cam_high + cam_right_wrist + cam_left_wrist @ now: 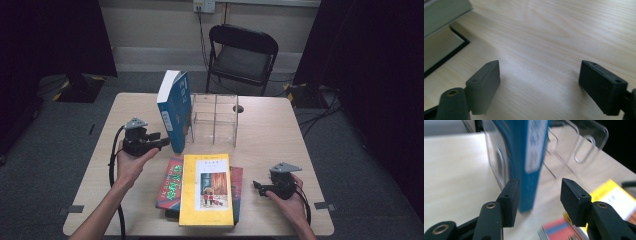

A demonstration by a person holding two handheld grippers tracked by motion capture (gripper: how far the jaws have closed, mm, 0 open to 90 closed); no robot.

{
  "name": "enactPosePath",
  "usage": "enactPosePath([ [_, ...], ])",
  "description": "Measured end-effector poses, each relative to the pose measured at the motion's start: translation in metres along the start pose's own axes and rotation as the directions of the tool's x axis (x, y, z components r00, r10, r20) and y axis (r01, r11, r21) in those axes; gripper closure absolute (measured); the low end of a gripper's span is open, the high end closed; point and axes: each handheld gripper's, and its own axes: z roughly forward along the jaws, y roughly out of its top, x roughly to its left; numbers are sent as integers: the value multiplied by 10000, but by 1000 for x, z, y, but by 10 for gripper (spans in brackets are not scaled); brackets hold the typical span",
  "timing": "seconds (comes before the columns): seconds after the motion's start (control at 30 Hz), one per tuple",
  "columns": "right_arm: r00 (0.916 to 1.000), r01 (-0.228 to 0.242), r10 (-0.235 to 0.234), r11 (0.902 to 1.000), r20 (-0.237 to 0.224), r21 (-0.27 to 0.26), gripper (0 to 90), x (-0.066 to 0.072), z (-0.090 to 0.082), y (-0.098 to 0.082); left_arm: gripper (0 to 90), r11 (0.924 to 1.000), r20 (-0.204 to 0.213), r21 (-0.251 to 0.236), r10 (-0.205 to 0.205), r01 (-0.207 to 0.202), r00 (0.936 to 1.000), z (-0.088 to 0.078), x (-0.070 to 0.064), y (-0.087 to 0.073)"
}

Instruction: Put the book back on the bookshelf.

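- Two hand-held black two-jaw grippers sit over a pale wooden table (260,125), the left gripper (162,141) at centre left of the high view, the right gripper (256,186) at lower right.
- Left gripper: jaws part open; in its own view the tall blue hardback book (529,157) stands upright between the pads, one pad just beside its cover, the other apart, so nothing is clamped.
- That book leans against the clear acrylic divider rack (215,119) at the frame's centre.
- Right gripper: jaws spread wide over bare wood, holding nothing.
- Below centre, a yellow paperback book (206,190) lies flat atop a red book (171,182).
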Motion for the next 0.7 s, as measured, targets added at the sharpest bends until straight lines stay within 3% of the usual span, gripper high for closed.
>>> enactPosePath([
  [0.13, 9995, 25, -28, 9999, -306, -110, 233, 6, -2, 7, 511, 9993, 262, 341, 163, -172, 9995, -2, -9, -14],
  [0.27, 9982, -19, -15, 9985, -606, -552, 310, 14, -14, 17, 508, 9983, 668, 528, 227, -262, 9975, -7, -22, -29],
  [0.3, 9946, -229, 145, 9964, -1027, -813, 355, 19, -21, 24, 518, 9964, 734, 708, 420, -472, 9964, -8, -29, -35],
  [0.33, 9946, -229, 145, 9964, -1027, -813, 355, 19, -21, 24, 532, 9964, 734, 708, 420, -472, 9964, -8, -29, -35],
  [0.37, 9902, -341, 194, 9939, -1380, -1048, 408, 26, -29, 31, 548, 9937, 799, 942, 539, -614, 9953, -9, -34, -39],
  [0.43, 9908, -247, 91, 9931, -1352, -1144, 434, 29, -31, 33, 548, 9924, 934, 1032, 578, -674, 9940, -8, -38, -43],
  [0.63, 9779, -113, -257, 9845, -2076, -1752, 559, 58, -45, 59, 492, 9897, 1474, 1226, 558, -742, 9875, -6, -52, -54],
  [0.7, 9758, -64, -326, 9842, -2163, -1772, 564, 62, -45, 62, 480, 9874, 1396, 1289, 732, -914, 9875, -4, -55, -55],
])
